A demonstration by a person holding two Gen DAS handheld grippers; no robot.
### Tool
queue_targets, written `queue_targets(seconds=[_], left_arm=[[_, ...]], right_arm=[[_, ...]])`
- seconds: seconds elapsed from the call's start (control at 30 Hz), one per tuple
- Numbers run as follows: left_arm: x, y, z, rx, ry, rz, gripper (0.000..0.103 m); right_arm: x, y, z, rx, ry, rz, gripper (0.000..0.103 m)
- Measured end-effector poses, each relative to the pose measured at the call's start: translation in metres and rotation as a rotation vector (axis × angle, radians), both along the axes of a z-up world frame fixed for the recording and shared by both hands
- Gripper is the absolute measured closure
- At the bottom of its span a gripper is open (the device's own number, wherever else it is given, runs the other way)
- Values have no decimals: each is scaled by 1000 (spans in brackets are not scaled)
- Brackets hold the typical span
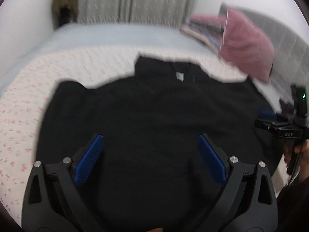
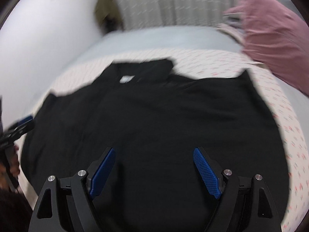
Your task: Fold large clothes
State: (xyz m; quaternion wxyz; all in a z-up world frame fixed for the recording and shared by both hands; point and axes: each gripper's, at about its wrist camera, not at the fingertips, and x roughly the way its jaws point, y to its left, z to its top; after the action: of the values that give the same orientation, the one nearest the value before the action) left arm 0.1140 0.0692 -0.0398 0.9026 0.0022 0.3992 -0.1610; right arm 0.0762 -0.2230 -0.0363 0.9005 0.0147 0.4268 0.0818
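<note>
A large black shirt (image 1: 154,116) lies spread flat on a bed, collar and white label (image 1: 180,76) at the far side. It also fills the right wrist view (image 2: 154,119), with its label (image 2: 126,79) at upper left. My left gripper (image 1: 150,141) is open and empty above the shirt's near part. My right gripper (image 2: 153,155) is open and empty above the shirt too. The right gripper shows at the right edge of the left wrist view (image 1: 270,119). The left gripper shows at the left edge of the right wrist view (image 2: 21,125). Both views are blurred.
The bed has a floral sheet (image 1: 23,119) and a pale blue cover (image 1: 96,36) behind it. A pink pillow (image 1: 249,46) lies at the far right over striped folded cloth (image 1: 202,32). A curtain (image 1: 133,0) and white walls stand behind.
</note>
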Motion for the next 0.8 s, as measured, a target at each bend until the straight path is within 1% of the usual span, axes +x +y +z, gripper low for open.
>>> queue_targets(seconds=[0.07,0.1,0.17,0.2,0.27,0.33,0.37,0.4,0.43,0.47,0.5,0.53,0.57,0.6,0.63,0.67,0.73,0.8], left_arm=[[19,-9,-21,73,55,-3,5],[23,-9,-26,89,61,-1,5],[33,-1,-32,87,68,17,5],[39,9,-30,77,71,40,5],[45,25,-26,78,60,84,5],[49,39,-23,90,41,120,5],[49,46,-21,110,26,145,5],[49,56,-17,155,-6,209,5],[47,70,-12,191,-37,288,5],[47,84,-7,184,-52,338,5],[45,97,-4,137,-49,351,5],[44,106,-3,87,-41,356,5],[44,119,-2,17,-25,363,5],[44,125,-3,-17,-16,369,5],[45,134,-5,-69,1,380,5],[45,140,-8,-101,16,388,5],[49,150,-17,-182,67,401,7],[49,155,-25,-233,107,403,18]], right_arm=[[14,11,-13,-46,26,23,19],[19,11,-17,-64,26,32,19],[26,1,-20,-64,7,39,19],[28,-11,-21,-50,4,18,19],[28,-42,-19,-6,0,-63,19],[23,-81,-16,56,-24,-160,19],[19,-101,-13,75,-50,-228,19],[13,-125,-8,3,-73,-399,19],[8,-137,-4,-62,-77,-509,19],[0,-152,1,-121,-88,-628,19],[-12,-168,7,-90,-125,-677,19],[-23,-180,12,-4,-158,-678,19],[-32,-191,15,112,-183,-665,19],[-40,-200,16,223,-196,-649,19],[-45,-204,16,283,-201,-638,19],[-47,-205,15,315,-204,-621,19],[-42,-197,13,285,-190,-591,19],[-32,-184,6,232,-157,-547,19]])
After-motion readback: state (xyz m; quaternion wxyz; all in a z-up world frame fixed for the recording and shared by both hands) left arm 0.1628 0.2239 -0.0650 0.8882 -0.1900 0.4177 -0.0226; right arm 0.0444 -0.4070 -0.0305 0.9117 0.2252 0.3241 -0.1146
